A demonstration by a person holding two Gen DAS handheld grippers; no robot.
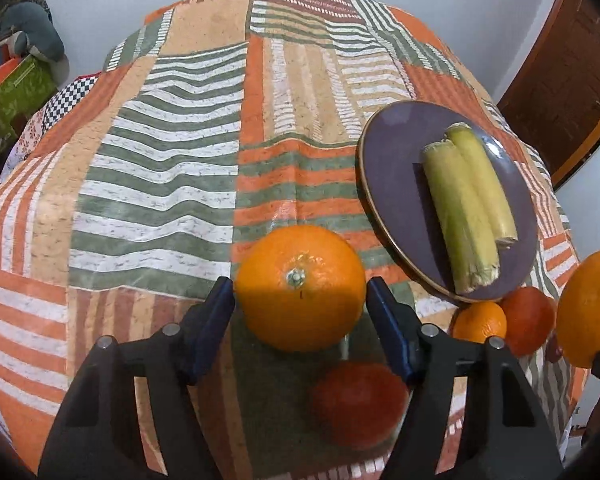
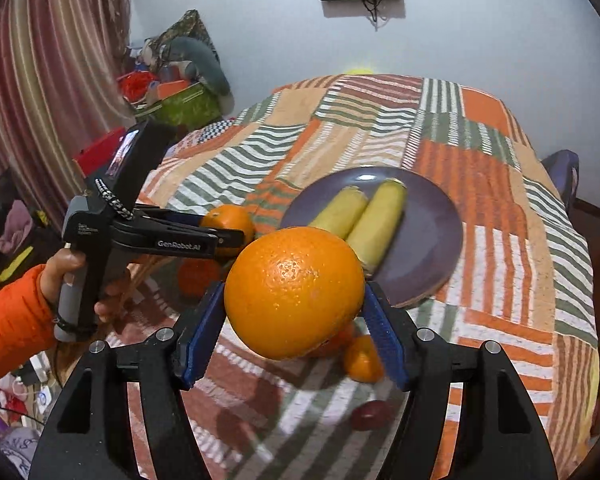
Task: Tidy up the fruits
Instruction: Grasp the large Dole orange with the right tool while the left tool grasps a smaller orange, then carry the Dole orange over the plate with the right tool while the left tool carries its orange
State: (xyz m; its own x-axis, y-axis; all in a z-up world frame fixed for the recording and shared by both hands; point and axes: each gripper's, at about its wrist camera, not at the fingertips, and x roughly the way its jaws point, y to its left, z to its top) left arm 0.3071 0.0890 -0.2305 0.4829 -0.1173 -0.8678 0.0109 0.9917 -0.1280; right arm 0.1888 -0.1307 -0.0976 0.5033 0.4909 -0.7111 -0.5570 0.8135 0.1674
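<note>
Left gripper (image 1: 300,300) level above the patterned tablecloth (image 1: 160,160), blue pads clamped on a large orange (image 1: 300,286), stem end facing up. Right gripper (image 2: 294,320) raised near the purple plate (image 2: 432,232), squeezing a second big orange (image 2: 294,292), glossy, pitted skin. Two pale yellow-green pieces (image 1: 466,204), possibly peeled bananas, lying side by side on the plate. Smaller citrus (image 1: 480,322) beside plate's near rim.

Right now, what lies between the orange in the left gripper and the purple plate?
Only bare striped tablecloth lies between that orange in the left gripper and the purple plate; the left wrist view shows this stretch.
</note>
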